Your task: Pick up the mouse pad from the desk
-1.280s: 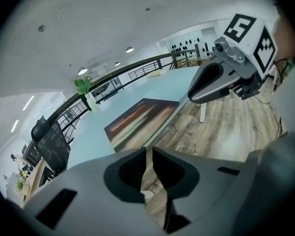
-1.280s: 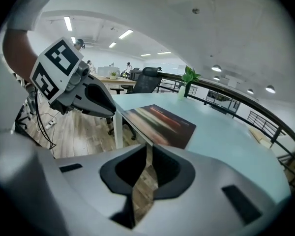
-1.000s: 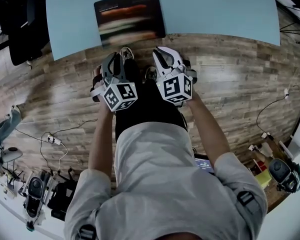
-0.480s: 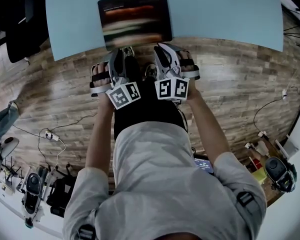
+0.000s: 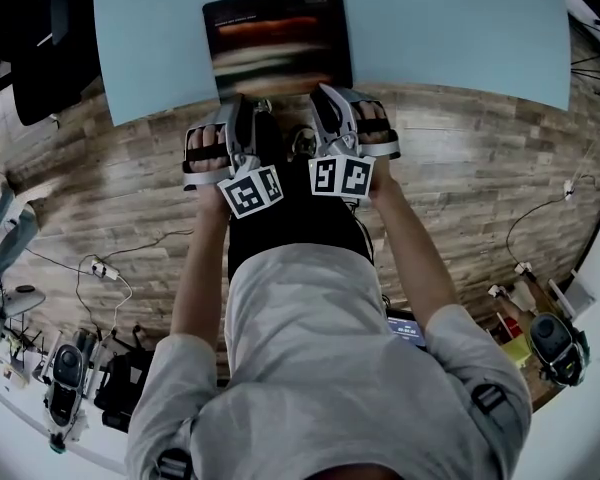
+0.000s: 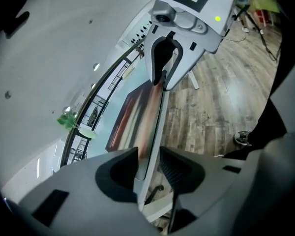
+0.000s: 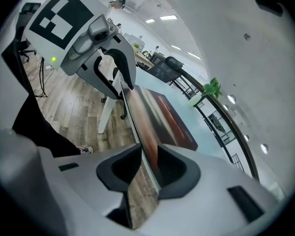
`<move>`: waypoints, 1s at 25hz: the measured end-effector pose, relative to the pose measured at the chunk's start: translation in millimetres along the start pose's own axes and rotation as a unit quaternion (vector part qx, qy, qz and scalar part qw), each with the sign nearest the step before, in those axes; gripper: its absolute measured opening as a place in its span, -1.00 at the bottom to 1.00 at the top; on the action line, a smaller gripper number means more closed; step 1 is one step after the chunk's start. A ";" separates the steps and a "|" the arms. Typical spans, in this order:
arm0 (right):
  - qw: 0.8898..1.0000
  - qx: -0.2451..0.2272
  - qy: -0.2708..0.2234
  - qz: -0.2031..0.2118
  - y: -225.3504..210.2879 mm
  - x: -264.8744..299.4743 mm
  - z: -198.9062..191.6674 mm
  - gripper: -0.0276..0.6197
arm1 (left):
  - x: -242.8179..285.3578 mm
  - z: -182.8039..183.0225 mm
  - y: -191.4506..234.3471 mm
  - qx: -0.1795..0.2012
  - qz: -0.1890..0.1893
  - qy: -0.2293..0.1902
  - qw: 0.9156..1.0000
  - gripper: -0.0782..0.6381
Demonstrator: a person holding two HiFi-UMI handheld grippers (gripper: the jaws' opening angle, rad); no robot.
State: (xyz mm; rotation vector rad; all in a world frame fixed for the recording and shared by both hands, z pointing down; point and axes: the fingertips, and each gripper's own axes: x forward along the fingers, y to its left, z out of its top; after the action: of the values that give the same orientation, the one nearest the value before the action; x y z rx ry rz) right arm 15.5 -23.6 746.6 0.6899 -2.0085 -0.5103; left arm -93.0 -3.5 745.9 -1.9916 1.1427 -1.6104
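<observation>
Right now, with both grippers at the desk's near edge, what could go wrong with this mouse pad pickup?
1. The left gripper and right gripper are opening their jaws astride the edge of the desk as well as the mouse pad; closing there could clamp the desk too.
2. Both sit at the pad's near edge, so its far end may sag or drag.

The head view is dim and washed-out, bowed at its edges, and the mouse pad (image 5: pixel 278 40) is smeared by motion. Both gripper views are brighter, with glaring ceiling lights (image 7: pixel 168 17) and black corners.
</observation>
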 end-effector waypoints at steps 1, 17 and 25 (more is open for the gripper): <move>1.000 0.001 0.001 0.000 0.0 1.8 0.0 -0.58 | 1.4 -0.7 0.9 0.000 0.000 0.000 1.000 -0.36; 0.999 0.039 -0.006 -0.011 -13.4 2.3 10.1 -0.77 | 7.1 13.6 11.9 -0.033 -0.030 -0.036 0.998 -0.63; 0.995 0.096 -0.011 0.009 -23.7 0.2 14.3 -0.80 | 8.2 14.5 16.9 -0.138 -0.084 -0.039 0.986 -0.67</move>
State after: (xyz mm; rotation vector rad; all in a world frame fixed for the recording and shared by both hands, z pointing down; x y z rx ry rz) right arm 9.3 -40.5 725.5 0.7838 -2.1001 -0.3167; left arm -85.5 -23.4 735.2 -2.3625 1.2535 -1.5024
